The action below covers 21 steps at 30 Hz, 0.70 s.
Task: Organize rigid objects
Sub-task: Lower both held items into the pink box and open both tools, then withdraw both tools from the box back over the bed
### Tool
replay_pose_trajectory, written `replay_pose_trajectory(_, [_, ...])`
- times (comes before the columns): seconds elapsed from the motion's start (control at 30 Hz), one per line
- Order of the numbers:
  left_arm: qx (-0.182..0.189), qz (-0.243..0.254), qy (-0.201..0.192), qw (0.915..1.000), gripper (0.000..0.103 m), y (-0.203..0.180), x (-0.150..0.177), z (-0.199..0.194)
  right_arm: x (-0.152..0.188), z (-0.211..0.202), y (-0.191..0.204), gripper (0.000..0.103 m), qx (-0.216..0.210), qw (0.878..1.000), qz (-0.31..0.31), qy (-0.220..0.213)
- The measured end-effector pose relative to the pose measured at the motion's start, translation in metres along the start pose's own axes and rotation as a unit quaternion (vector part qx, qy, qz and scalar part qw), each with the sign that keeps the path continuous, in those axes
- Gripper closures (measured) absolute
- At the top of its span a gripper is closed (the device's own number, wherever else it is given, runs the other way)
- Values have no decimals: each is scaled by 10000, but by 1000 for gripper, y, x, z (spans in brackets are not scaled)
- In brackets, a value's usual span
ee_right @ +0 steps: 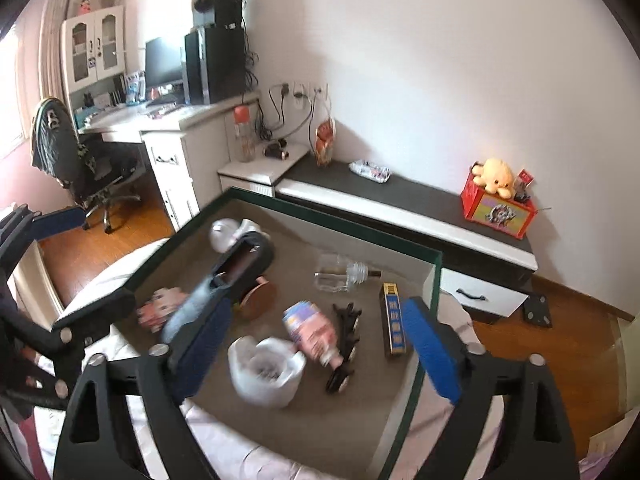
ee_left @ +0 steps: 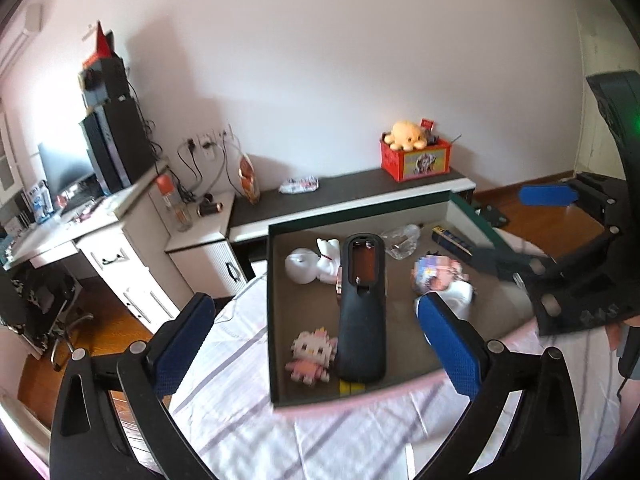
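Note:
A shallow green-rimmed tray point(ee_left: 272, 320) lies on the bed. It holds a long black device point(ee_left: 362, 304), a white cat figurine point(ee_left: 316, 266), a pink block figure point(ee_left: 312, 354), a glass bottle point(ee_left: 402, 240), a blue and yellow box point(ee_left: 452, 240), a pink bottle point(ee_right: 312, 330), a white bag point(ee_right: 266, 372) and a black toy point(ee_right: 346, 344). My left gripper point(ee_left: 315, 300) is open above the tray's near left part, holding nothing. My right gripper point(ee_right: 318, 304) is open above the tray's near right part, also holding nothing.
The tray rests on a striped pink sheet point(ee_left: 248, 400). Beyond it runs a low dark-topped cabinet point(ee_left: 352, 196) with a red box point(ee_left: 416, 160) holding a yellow plush. A white desk point(ee_left: 100, 232) with a computer and an office chair point(ee_right: 72, 160) stand to the left.

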<state>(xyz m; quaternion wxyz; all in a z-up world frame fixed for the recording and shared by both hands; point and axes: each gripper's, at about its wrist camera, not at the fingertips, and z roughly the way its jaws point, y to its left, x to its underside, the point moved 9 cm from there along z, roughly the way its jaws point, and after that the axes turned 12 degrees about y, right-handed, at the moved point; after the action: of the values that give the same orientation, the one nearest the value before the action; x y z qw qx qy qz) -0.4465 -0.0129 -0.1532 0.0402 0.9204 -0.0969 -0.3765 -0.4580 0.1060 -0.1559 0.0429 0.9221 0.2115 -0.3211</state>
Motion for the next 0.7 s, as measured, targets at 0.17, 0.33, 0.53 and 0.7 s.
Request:
replay_pose_trajectory(0.17, [-53, -7, -328, 9994, 0, -2, 26, -56, 29, -49, 21, 0, -12, 9996, 3, -296])
replay_pose_trajectory(0.33, [-5, -46, -516, 9987, 0, -8, 59, -103, 66, -90, 38, 0, 23, 9988, 53, -487])
replay_pose_trajectory(0.53, [31, 5, -629, 9980, 0, -22, 92, -144, 109, -135, 52, 0, 64, 9967, 303, -754])
replay_pose_trajectory(0.7, [21, -106, -627, 9980, 0, -27, 120, -163, 136, -155, 58, 0, 183, 9944, 485, -916])
